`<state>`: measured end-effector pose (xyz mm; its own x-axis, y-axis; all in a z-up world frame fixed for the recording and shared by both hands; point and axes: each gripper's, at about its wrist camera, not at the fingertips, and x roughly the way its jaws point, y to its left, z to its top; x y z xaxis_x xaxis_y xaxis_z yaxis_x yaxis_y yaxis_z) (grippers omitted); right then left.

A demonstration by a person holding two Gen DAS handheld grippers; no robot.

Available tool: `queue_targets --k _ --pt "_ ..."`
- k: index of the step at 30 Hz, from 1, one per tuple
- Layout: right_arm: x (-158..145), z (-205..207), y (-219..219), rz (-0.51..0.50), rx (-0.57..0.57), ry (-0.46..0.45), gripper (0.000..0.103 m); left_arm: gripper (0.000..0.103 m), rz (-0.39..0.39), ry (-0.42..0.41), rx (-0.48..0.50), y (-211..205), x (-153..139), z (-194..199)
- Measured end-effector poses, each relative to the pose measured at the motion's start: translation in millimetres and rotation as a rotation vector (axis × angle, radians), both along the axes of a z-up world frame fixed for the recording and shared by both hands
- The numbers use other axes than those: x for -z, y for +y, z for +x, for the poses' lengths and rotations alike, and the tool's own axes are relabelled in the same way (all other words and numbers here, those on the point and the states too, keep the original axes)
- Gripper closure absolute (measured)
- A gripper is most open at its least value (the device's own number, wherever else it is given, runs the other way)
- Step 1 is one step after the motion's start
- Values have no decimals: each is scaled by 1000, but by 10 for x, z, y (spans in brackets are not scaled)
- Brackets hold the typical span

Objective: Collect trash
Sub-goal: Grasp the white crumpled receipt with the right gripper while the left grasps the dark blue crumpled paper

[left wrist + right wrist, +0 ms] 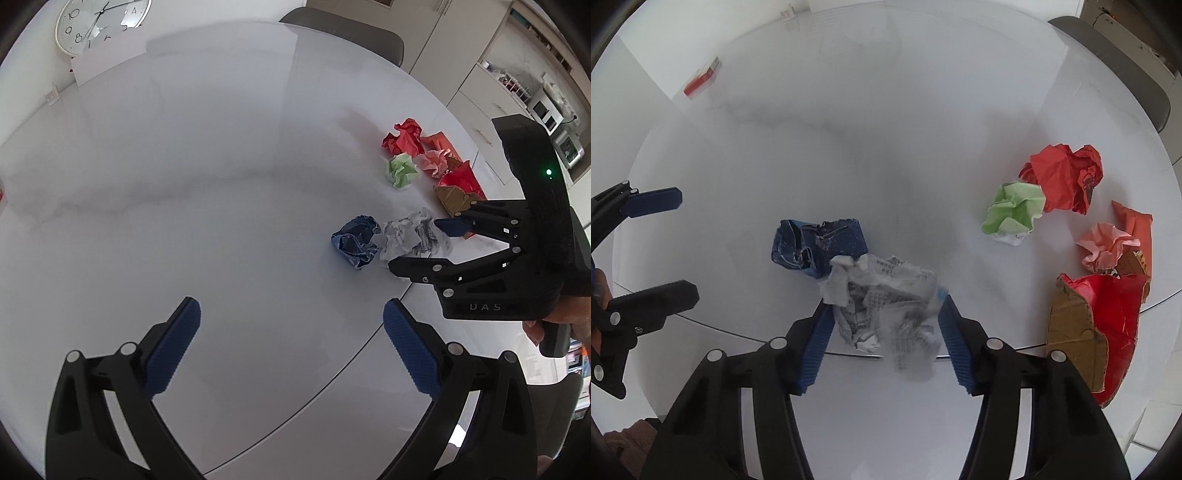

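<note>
Six crumpled wads on the round white table — the printed white paper wad sits clamped between the right gripper pads, touching the blue wad. Green wad, red wad, pink wad and torn red cardboard lie right. Left gripper gapes empty. Only its view shows the wall clock and shelves.

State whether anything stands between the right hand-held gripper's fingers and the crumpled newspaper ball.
Nothing visible does. The crumpled newspaper ball already sits between the right hand-held gripper's blue pads. The crumpled blue paper touches the ball's far side, outside the fingers.
</note>
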<state>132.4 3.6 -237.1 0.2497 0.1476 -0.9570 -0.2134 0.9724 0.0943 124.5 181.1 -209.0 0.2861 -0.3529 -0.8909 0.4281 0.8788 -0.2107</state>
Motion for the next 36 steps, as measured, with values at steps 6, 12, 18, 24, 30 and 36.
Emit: queue_targets --k 6,12,18,24,30,36 --pt "-219 -127 -271 71 97 -30 55 8 -58 47 -20 -138 -49 64" --pt "-676 -588 -696 128 230 -105 55 8 -77 68 -97 -492 -40 159" --pt "-948 -1107 -1031 168 329 -134 54 14 -4 35 -154 -824 111 247" --pt "-990 -1492 -1272 172 412 -135 54 37 78 73 -275 -926 393 365" --pt "-946 -1754 -1434 189 468 -136 54 65 117 18 -309 -1054 357 366" --pt "-984 -1956 -1554 186 482 -147 54 70 119 -10 -314 -1112 227 257"
